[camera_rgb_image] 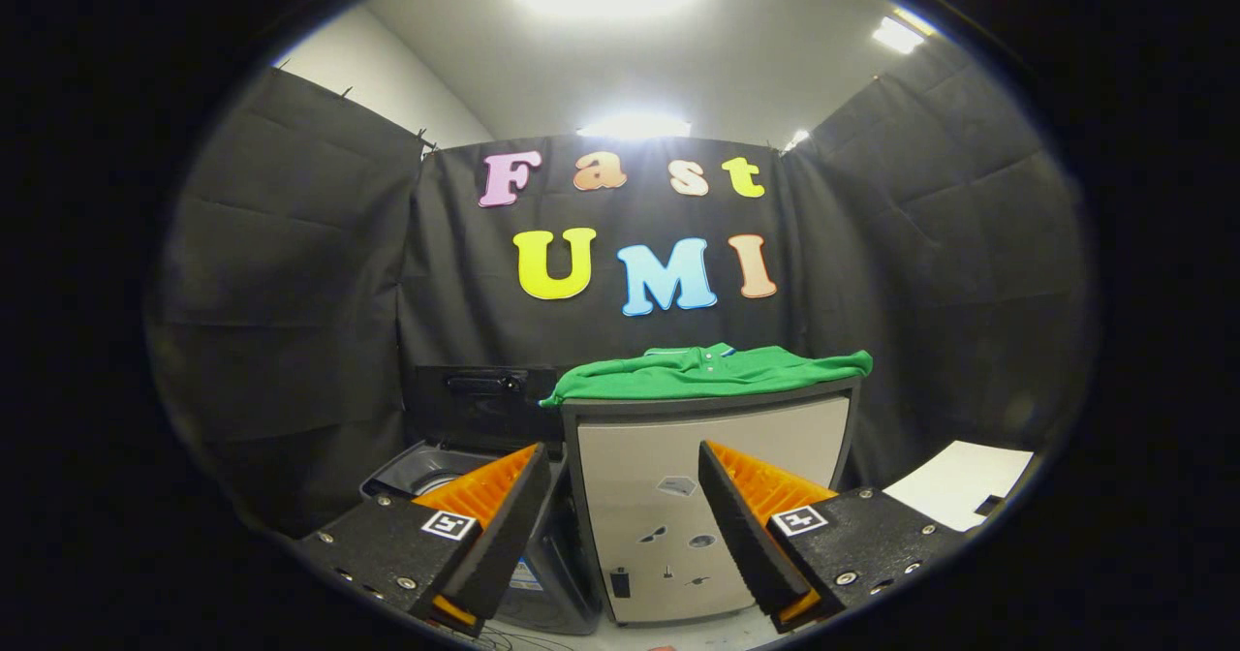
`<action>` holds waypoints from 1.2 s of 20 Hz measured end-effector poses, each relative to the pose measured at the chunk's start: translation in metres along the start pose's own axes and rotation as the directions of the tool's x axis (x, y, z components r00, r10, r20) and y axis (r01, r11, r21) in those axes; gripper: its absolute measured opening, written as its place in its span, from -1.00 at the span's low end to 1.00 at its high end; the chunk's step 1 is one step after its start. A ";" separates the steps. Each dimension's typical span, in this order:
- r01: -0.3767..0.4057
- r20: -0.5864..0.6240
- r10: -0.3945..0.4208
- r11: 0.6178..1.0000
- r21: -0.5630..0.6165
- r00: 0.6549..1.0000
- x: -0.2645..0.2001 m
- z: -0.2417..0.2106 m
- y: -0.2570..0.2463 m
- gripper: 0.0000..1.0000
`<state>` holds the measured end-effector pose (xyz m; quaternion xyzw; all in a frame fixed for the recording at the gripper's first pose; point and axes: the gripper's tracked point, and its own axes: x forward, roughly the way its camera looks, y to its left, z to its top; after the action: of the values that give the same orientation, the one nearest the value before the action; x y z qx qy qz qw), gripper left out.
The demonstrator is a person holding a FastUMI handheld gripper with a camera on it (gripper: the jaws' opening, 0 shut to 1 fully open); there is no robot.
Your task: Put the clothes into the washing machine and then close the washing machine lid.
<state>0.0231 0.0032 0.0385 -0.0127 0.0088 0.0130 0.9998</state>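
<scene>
Green polo shirt is lying folded flat on top of a pale cabinet, one edge drooping over its left corner. Washing machine is sitting left of the cabinet, lid standing up open. Gripper is hovering wide apart, gripping nothing, shirt well beyond the fingers.
</scene>
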 end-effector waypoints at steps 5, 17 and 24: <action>-0.001 0.019 0.001 1.000 -0.020 1.000 0.033 0.034 -0.009 0.89; 0.080 0.045 -0.078 0.996 -0.031 0.996 0.141 0.112 -0.070 0.90; 0.064 -0.108 -0.067 0.997 -0.032 0.992 0.226 0.091 -0.102 0.90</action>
<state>0.2531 -0.0906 0.1282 -0.0277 0.0629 -0.0203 0.9974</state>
